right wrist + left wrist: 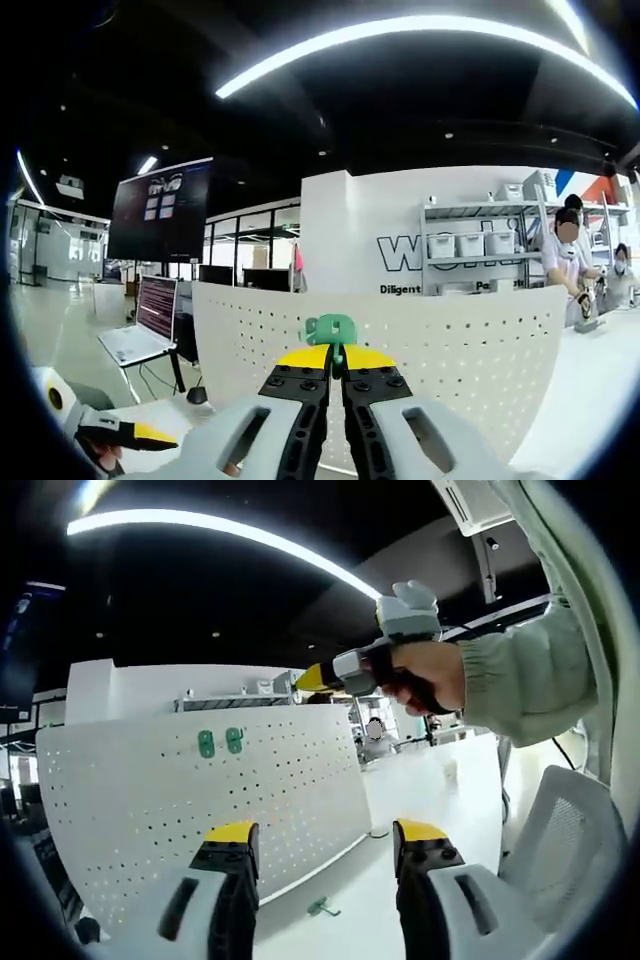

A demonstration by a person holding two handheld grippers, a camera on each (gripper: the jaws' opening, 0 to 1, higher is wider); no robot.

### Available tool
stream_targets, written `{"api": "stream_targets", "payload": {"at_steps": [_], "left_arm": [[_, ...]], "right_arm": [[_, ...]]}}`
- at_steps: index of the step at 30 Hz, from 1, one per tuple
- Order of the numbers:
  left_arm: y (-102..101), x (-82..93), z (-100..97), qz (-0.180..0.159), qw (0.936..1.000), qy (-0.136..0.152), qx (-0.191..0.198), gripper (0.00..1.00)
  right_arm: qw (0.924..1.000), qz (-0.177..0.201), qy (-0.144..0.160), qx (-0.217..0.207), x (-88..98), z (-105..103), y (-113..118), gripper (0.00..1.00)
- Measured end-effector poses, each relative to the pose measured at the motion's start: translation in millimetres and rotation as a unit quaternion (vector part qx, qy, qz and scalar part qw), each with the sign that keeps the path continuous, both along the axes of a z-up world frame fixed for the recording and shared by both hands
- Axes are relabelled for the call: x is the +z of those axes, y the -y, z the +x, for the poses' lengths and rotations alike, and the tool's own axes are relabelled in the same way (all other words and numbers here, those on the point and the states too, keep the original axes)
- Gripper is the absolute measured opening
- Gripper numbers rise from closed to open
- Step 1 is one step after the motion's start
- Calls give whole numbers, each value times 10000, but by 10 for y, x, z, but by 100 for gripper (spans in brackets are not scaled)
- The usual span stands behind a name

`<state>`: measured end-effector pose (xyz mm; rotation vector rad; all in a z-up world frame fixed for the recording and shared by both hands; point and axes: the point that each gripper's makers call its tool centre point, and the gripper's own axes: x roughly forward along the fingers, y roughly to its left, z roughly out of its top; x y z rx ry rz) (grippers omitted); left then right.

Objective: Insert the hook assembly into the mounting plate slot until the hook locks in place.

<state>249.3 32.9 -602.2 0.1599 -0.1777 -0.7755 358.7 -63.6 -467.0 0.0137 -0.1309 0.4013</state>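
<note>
Pinching a green hook assembly between pressed-together yellow-tipped fingers of the right gripper, low centre of the right gripper view. Held just above the top edge of the white pegboard mounting plate, probably carried high to line up with a slot before pushing in; not yet touching the plate, as far as can be told. Seen again in the left gripper view, upper right of the frame: right gripper gripped by a hand in a pale green sleeve, tip aimed toward the plate's upper edge.

Spread wide and holding nothing: left gripper, fingers rising from the bottom of its frame, likely kept back to leave the plate in sight. Beyond them, mounting plate standing upright on the white surface, two green hooks already seated near its top, left of centre. Another small green hook lying on the surface between the fingers, bottom centre.

Farther out, right gripper view: a laptop at lower left, shelves with bins at right, people standing at the far right edge.
</note>
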Motion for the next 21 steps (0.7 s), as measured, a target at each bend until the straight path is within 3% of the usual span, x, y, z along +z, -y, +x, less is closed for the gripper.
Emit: {"api": "stream_targets", "payload": {"at_steps": [12, 21], "left_arm": [[6, 0, 0, -21, 10000, -12, -17, 55], [3, 4, 3, -51, 10000, -35, -20, 56]], "right_arm": [[9998, -43, 76, -170, 49, 249, -13, 1], [9991, 130, 11, -402, 10, 427, 31, 1]]}}
